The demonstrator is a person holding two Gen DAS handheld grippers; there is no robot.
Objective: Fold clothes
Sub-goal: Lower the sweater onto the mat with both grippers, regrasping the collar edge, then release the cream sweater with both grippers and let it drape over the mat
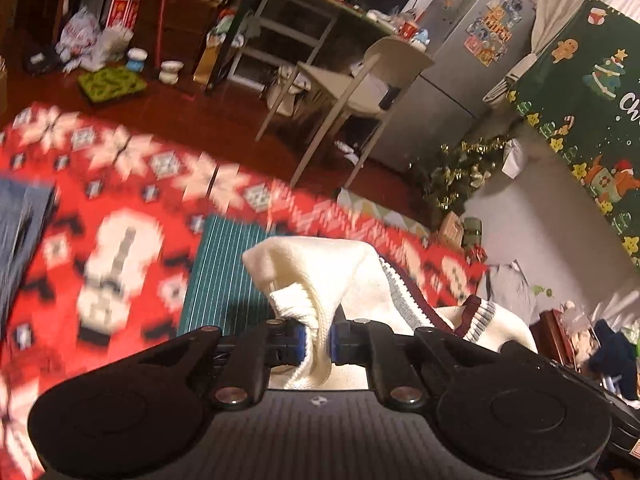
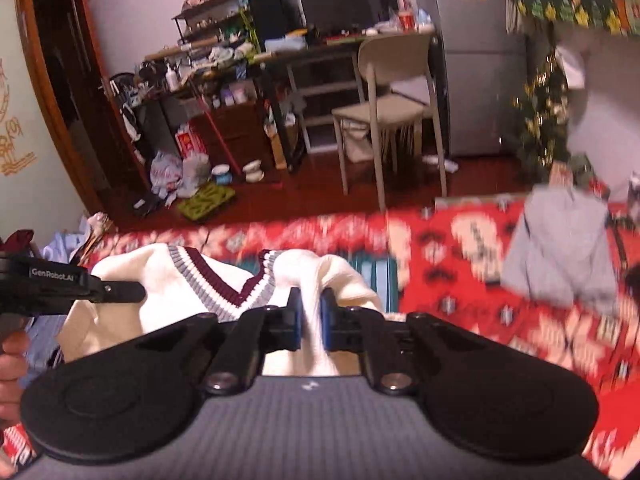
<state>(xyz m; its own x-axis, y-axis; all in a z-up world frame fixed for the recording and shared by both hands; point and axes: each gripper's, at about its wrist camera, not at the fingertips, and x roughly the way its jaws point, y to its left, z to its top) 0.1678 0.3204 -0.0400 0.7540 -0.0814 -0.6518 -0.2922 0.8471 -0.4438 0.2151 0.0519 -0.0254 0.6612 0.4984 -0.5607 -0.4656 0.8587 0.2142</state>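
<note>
The cream sweater [image 1: 320, 276] is a ribbed knit with a V-neck trimmed in maroon and grey stripes. The left gripper [image 1: 318, 338] has its jaws closed on a bunched fold of it, and the right gripper [image 2: 310, 320] pinches another fold the same way; the cloth rises out of both pairs of jaws and hangs slack between them. In the right wrist view the neckline sits just left of the jaws, and the left gripper reaches in from the far left edge, held by a hand [image 2: 12, 364] that is mostly cut off.

How far the sweater hangs down cannot be seen behind the gripper bodies. Beyond the jaws a green striped mat [image 1: 224, 272] lies on a red patterned blanket [image 1: 120, 208], both blurred. A grey garment [image 2: 560, 256] lies on the blanket to the right of the right jaws. Farther off stand a pale chair [image 2: 392, 96] and a silver fridge [image 2: 472, 64].
</note>
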